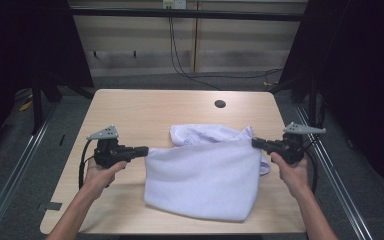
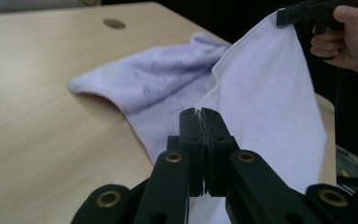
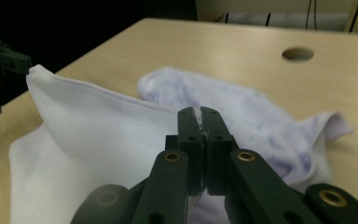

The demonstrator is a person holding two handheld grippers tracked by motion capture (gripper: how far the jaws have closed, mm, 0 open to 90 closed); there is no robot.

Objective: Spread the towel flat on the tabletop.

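White cloth (image 1: pixel 205 175) at centre of the high view, stretched between two grippers above a light wooden table (image 1: pixel 130 110); upper edge pulled taut from left of centre to right of centre, lower part sagging down toward the bottom middle of the frame, a rumpled portion with faint bluish print lying on the tabletop just behind the taut edge. Left gripper (image 1: pixel 141 150) at left of centre, jaws pressed together on the cloth's left corner, held in the left hand (image 1: pixel 100 172) rising from the bottom left. Right gripper (image 1: pixel 258 143) at right of centre, jaws likewise clamped on the cloth's right corner, held in the right hand (image 1: pixel 292 172) rising from the bottom right. In the left gripper view, black jaws closed at bottom centre with white fabric (image 2: pixel 265 93) running from them toward the upper right, where the other gripper (image 2: pixel 307 14) pinches the far corner. In the right gripper view, jaws closed at bottom centre with a sliver of fabric (image 3: pixel 121 135) caught between them, the taut edge running to the upper left. Small round hole (image 1: pixel 220 104) in the tabletop above centre. Dark curtains at both sides, cables (image 1: pixel 180 60) hanging along the pale wall at top.
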